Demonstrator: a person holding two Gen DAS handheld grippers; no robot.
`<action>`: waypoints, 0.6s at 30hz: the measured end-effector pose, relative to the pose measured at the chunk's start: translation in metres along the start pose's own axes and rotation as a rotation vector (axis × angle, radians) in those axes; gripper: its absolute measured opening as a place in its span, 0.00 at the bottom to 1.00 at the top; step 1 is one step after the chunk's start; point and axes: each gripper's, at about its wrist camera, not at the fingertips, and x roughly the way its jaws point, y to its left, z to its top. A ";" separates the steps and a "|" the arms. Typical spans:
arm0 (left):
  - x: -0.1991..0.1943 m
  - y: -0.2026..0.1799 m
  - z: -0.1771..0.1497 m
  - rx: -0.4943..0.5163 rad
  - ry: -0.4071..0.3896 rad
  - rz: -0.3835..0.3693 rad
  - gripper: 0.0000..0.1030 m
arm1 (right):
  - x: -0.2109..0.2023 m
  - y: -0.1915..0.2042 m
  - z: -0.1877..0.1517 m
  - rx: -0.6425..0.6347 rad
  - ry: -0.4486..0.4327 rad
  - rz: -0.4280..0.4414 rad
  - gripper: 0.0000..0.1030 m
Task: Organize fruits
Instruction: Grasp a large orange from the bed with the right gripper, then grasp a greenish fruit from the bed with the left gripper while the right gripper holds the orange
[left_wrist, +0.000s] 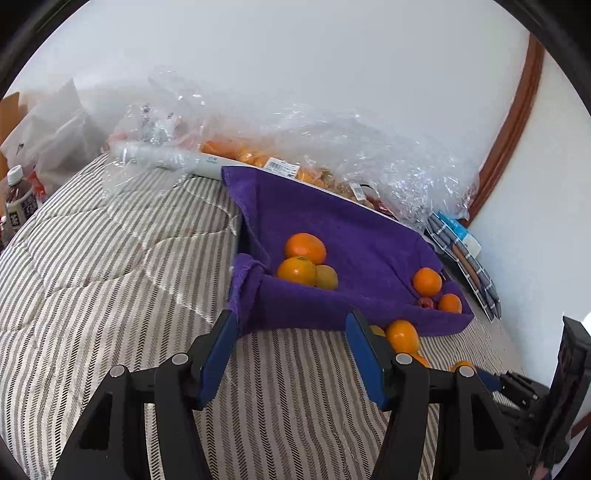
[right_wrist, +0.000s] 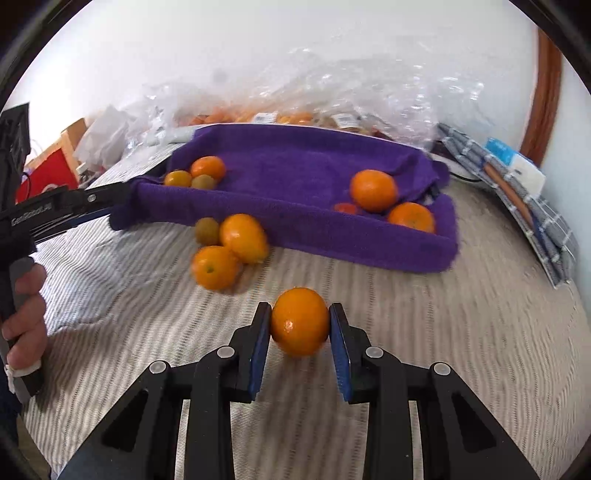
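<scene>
Right gripper clamped on an orange short of the purple towel tray's near edge; left gripper half-open, empty.

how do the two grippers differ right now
The right gripper has its pads pressed on an orange just above the striped bedcover; the left gripper holds nothing.

The right gripper's jaws stand narrow, set by the fruit; the left gripper's jaws stand wider apart.

The left gripper sits at the purple towel's near left corner; the right gripper is short of the towel.

Both have black frames with blue pads.
</scene>
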 end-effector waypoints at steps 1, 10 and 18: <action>0.001 -0.004 -0.001 0.019 0.007 -0.009 0.57 | -0.002 -0.008 -0.002 0.018 -0.001 -0.006 0.30; 0.013 -0.032 -0.010 0.137 0.085 -0.030 0.57 | -0.003 -0.034 -0.005 0.124 -0.023 0.124 0.31; 0.039 -0.058 -0.012 0.173 0.162 -0.004 0.56 | -0.005 -0.042 -0.005 0.181 -0.050 0.163 0.31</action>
